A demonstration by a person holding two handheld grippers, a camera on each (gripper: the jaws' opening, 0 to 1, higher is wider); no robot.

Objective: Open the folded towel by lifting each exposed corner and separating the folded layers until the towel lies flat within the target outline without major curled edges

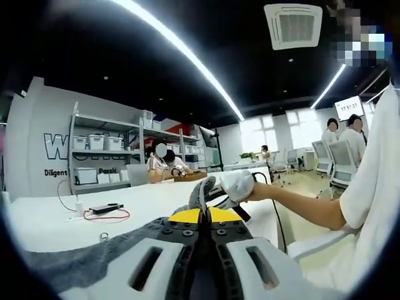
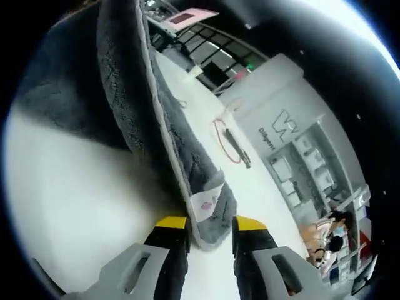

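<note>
In the left gripper view, the left gripper [image 1: 205, 215] has its yellow-tipped jaws pressed together on the towel [image 1: 94, 253] — grey cloth runs off from the jaws to the left and lies over the near edge of the white table [image 1: 44, 215]. Just past the tips, a gloved hand [image 1: 234, 185] holds the right gripper [image 1: 203, 190], which also touches the towel; the bare forearm leads back to a person in white at the right edge. On the table beyond the towel lie a red cable [image 1: 106, 215] and a dark flat device [image 1: 106, 207], near each other and well apart from the towel. Behind the table stand shelves [image 1: 103, 156] with white bins, and people sit and stand farther off. A light strip [image 1: 181, 53] crosses the ceiling.

In the right gripper view, the right gripper [image 2: 209, 228] has its jaws spread, with the towel's [image 2: 162, 119] corner and its white label [image 2: 205, 201] between the tips. Whether the tips touch the cloth I cannot tell. From that corner the towel rises in a folded ridge, its pale hem showing — the rest hangs above the table [image 2: 69, 194]. The red cable [image 2: 226, 142] lies on the table beyond the towel, the shelves [image 2: 309, 169] farther still.
</note>
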